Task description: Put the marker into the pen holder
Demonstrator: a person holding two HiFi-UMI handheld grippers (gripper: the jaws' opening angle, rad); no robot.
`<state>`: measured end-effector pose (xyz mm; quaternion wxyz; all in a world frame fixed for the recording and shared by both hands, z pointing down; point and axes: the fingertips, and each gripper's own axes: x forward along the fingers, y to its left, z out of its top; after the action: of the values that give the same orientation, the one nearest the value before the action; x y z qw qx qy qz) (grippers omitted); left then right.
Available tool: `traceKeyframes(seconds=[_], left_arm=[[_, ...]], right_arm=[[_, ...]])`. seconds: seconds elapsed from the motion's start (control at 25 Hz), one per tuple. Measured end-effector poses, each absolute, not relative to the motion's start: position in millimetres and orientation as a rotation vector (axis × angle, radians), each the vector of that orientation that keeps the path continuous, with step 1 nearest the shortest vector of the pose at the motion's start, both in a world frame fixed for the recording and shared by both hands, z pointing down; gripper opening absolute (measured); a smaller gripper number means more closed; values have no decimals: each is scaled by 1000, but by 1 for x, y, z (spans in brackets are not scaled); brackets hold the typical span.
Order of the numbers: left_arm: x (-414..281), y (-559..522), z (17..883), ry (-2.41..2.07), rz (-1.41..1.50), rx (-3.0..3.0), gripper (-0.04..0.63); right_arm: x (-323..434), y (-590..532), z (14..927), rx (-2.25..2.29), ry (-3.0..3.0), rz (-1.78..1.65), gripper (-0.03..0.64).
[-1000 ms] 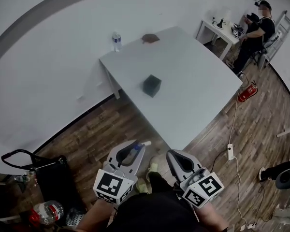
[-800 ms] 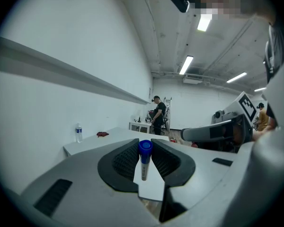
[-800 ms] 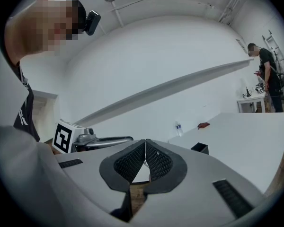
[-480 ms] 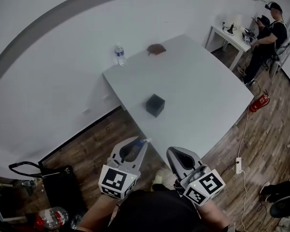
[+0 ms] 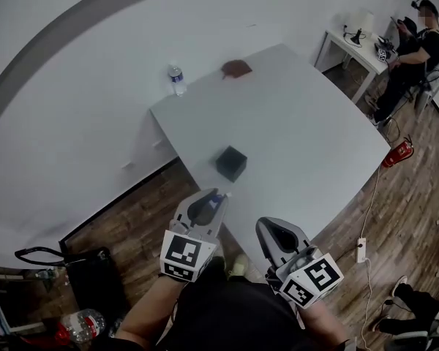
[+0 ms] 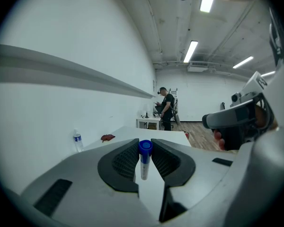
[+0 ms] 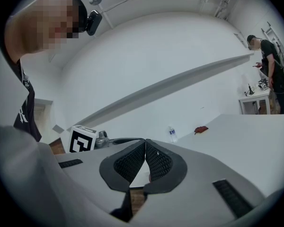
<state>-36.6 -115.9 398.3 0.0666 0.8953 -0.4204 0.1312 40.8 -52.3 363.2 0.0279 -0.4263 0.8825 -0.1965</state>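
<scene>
A white marker with a blue cap (image 6: 144, 158) stands upright between the pads of my left gripper (image 6: 144, 148), which is shut on it. In the head view the left gripper (image 5: 207, 208) hovers over the wooden floor just short of the white table's (image 5: 307, 145) near corner, the marker's cap (image 5: 220, 195) poking out. The pen holder (image 5: 231, 164), a black open cube, sits on the table a short way beyond it. My right gripper (image 5: 279, 234) hangs beside the left one, shut with nothing in it; its fingertips (image 7: 145, 144) meet.
A water bottle (image 5: 175, 79) and a brown crumpled thing (image 5: 236, 67) lie at the table's far edge. A person (image 5: 417, 50) stands by a small white desk (image 5: 355, 39) at the back right. A fire extinguisher (image 5: 397, 152), a power strip (image 5: 362, 251) and a black cart (image 5: 88, 276) are on the floor.
The table and pen holder have come nearer in the head view. My left gripper has moved forward and up toward the table's near corner with the marker; the right gripper has barely shifted.
</scene>
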Motion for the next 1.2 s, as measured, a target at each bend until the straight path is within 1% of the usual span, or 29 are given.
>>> traceKeyframes(seconds=[0.28,0.64,1.2], left_arm=[[-17,-173,434,-1260,557,2776,78],[14,-226,505,-1180,813,2864,78],[46,-251,613,-1019,1143,2847,78]], right_arm=[[52,-86,377,-1407,2691,-665,15],[61,-129,408,-1537,2642,-804,15],[74,-164,446,-1656,2564,-969,15]])
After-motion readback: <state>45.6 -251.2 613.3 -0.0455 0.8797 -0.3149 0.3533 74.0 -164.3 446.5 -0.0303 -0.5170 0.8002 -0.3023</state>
